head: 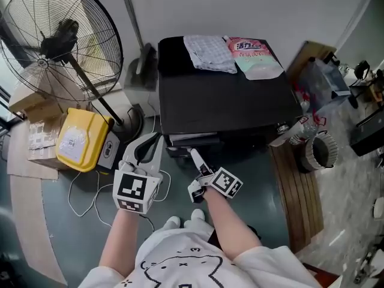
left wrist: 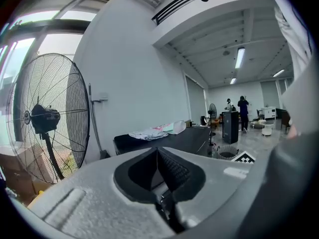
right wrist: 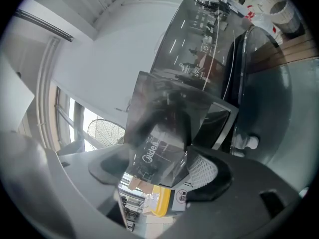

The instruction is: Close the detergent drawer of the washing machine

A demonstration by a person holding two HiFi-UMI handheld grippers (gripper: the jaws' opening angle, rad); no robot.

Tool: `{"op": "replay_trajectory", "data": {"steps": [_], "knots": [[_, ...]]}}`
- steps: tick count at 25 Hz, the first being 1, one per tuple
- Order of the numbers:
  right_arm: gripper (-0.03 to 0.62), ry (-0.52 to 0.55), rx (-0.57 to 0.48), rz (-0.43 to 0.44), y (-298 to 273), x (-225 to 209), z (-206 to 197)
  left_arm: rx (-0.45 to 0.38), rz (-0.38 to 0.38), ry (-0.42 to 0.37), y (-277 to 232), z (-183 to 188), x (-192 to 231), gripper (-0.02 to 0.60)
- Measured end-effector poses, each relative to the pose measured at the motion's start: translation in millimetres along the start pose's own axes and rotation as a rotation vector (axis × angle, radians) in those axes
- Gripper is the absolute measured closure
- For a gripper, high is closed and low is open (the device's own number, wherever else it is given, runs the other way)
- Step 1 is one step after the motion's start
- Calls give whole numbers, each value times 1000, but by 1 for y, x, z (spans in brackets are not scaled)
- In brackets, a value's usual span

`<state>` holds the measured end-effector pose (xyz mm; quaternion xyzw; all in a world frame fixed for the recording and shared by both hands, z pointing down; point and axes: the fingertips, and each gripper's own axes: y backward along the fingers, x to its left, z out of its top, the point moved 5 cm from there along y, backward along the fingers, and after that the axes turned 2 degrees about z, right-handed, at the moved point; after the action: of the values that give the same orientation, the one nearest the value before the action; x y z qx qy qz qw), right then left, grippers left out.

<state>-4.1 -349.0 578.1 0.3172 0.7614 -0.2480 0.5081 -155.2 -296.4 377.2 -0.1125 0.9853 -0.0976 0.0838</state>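
Head view, from above: the black washing machine (head: 228, 101) stood against the wall, and its detergent drawer (head: 193, 140) projected from the upper left of the machine's front, toward you. Your right gripper (head: 195, 156) reached to the drawer's outer end. In the right gripper view, the drawer (right wrist: 159, 133) appeared as a glossy dark panel carrying white "Midea" lettering and pale reflections, tilted across the frame. It lay between the two pads, and the right gripper (right wrist: 159, 168) was clamped on its front edge. Behind it, the machine's shiny control panel and curved door rim were visible. Your left gripper (head: 153, 141) hung apart from the machine, to the left of the drawer. In the left gripper view, the left gripper (left wrist: 157, 156) had its jaws pressed together with nothing between them. On the machine's top lay a pale checked cloth (head: 209, 51) and, just beside it, a pink-and-white pouch (head: 257, 57). A large floor fan (head: 57, 41) and a yellow container (head: 81, 138) stood to the left.
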Motion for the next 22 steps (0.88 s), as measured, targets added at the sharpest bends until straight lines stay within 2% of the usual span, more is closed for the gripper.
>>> {"op": "replay_trajectory", "data": {"steps": [22], "knots": [[238, -11, 32, -1, -27, -3, 11, 11, 32, 4, -12, -4, 12, 565]]}}
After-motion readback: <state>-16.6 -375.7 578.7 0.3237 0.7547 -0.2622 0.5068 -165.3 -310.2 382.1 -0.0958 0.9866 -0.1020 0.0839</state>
